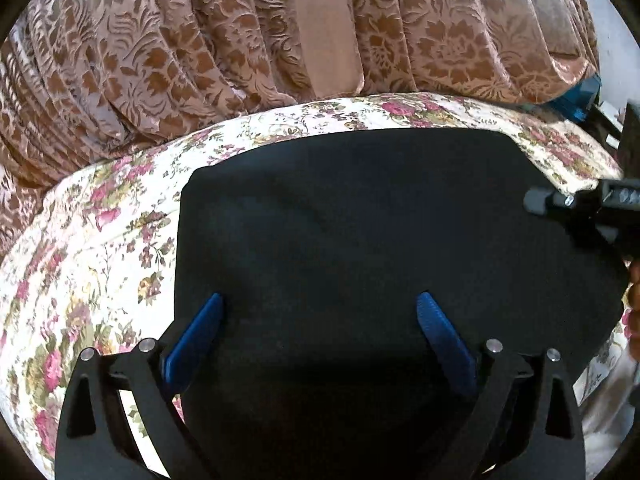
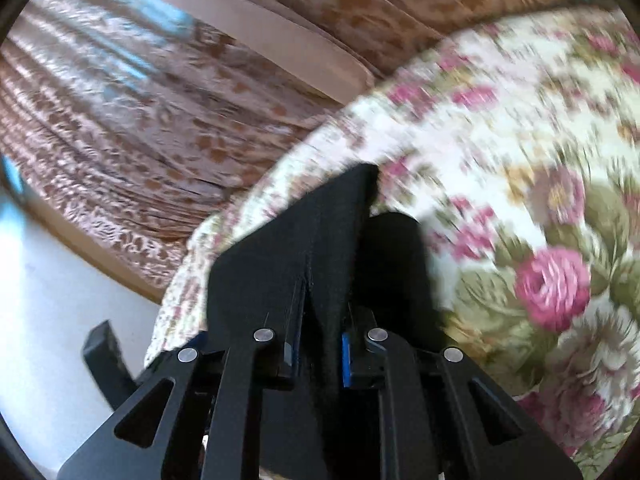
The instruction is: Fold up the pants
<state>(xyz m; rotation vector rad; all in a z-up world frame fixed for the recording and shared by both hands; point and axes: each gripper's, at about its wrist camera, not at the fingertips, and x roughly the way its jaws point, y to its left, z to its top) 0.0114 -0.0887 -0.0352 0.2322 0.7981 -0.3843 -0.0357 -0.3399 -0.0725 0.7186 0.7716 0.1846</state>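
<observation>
pants: black, lying flat as a roughly folded dark slab on the bed, filling the middle and lower part of the left wrist view. Top edge runs straight across the centre of the frame, left edge drops down at centre left.

bedsheet: cream with pink roses and green leaves, showing all round the pants on the left and along the top, plus a strip at far right.

curtain: brown and tan floral, pleated, hanging right behind the bed across the whole upper part of both views. A plain tan band runs down it near top centre.

left gripper: hovering over the lower middle of the pants, blue fingers spread wide, nothing pinched between them.

right gripper: fingers nearly together and clamped on a fold of black pants cloth, which sticks up in a peak towards the centre of the right wrist view. That view is pretty smeared, so I can't say which edge of the pants it has. In the left view it pokes in from the right edge, at the pants' right side.

hand: just a sliver at the far right edge, behind the right gripper.

floor: pale, lower left of the right wrist view.
</observation>
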